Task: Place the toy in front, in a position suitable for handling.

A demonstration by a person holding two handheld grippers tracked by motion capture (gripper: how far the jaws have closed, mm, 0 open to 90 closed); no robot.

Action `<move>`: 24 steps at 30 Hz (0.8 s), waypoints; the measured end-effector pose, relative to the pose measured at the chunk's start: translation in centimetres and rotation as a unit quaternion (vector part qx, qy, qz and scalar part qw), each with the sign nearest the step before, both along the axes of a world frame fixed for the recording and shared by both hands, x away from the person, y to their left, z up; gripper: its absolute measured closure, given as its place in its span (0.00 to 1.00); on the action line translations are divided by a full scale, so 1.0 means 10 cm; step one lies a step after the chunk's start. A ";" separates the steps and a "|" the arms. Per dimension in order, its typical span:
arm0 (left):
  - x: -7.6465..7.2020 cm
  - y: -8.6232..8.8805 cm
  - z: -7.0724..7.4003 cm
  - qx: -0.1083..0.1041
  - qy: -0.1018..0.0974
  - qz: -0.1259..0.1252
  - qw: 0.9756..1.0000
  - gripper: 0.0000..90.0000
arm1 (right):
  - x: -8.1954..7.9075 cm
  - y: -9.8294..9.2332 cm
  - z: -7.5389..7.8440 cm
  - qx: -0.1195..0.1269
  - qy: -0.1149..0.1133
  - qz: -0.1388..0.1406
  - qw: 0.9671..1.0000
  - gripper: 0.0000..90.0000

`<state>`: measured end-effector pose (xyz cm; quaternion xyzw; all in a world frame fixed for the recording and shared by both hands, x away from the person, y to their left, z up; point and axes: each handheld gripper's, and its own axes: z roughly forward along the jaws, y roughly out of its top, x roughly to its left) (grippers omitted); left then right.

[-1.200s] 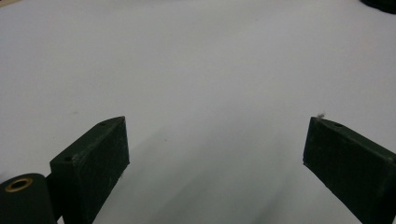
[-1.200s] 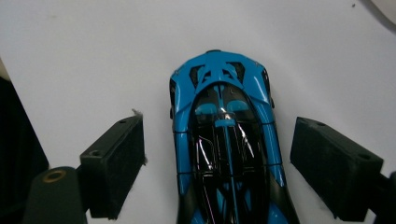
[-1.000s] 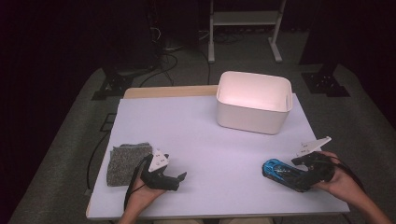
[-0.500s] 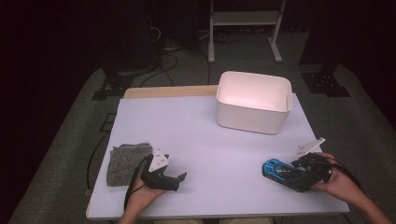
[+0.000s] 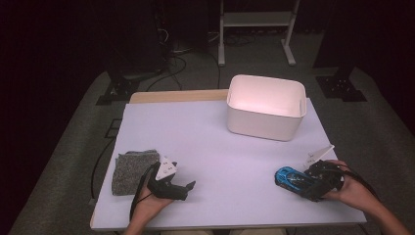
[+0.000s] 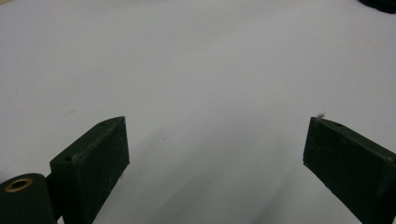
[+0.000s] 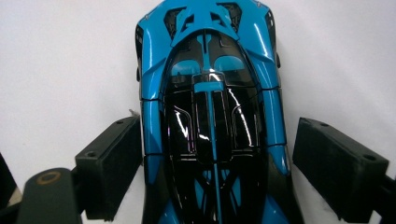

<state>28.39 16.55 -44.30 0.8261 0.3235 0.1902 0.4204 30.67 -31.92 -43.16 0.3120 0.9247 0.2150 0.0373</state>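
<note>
High view first: the toy car (image 5: 289, 177) sits near the front right corner of the table (image 5: 205, 147), blue and black. The right gripper (image 5: 304, 185) is down over it, held in the right hand (image 5: 348, 188). The white bin (image 5: 265, 105) stands well apart, farther back on the table. If the car gets picked up badly, it could drop on the way over there. The left gripper (image 5: 186, 188) lies low in the left hand (image 5: 149, 205), just beside a grey cloth (image 5: 131, 169). It holds nothing.

Left gripper view: the 2 jaws stand wide apart with only bare white table between them. This gripper can do no harm where it is.

Right gripper view: the car (image 7: 210, 116) is between the 2 jaws, which are spread. The left jaw looks like it is touching the car's side, or almost. The right jaw has a gap before the car. So when they close, 1 jaw may push first. The car has wheels, so I think it could roll or turn away. The top is shiny and smooth too, so the pads might slip. A gentle, even squeeze on the middle of the car seems safest.
</note>
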 end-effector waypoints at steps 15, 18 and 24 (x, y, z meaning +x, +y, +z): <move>0.01 0.01 0.00 -0.003 0.001 0.002 1.000 0.07 | 0.02 0.13 -0.03 -0.043 0.002 0.010 0.999 0.16; 0.01 0.01 0.00 -0.004 0.001 0.003 1.000 0.07 | 0.01 0.17 -0.03 -0.062 -0.003 0.014 0.998 0.16; 0.00 0.01 0.00 -0.004 0.001 0.002 1.000 0.07 | 0.03 0.22 -0.02 -0.079 0.010 0.012 0.997 0.16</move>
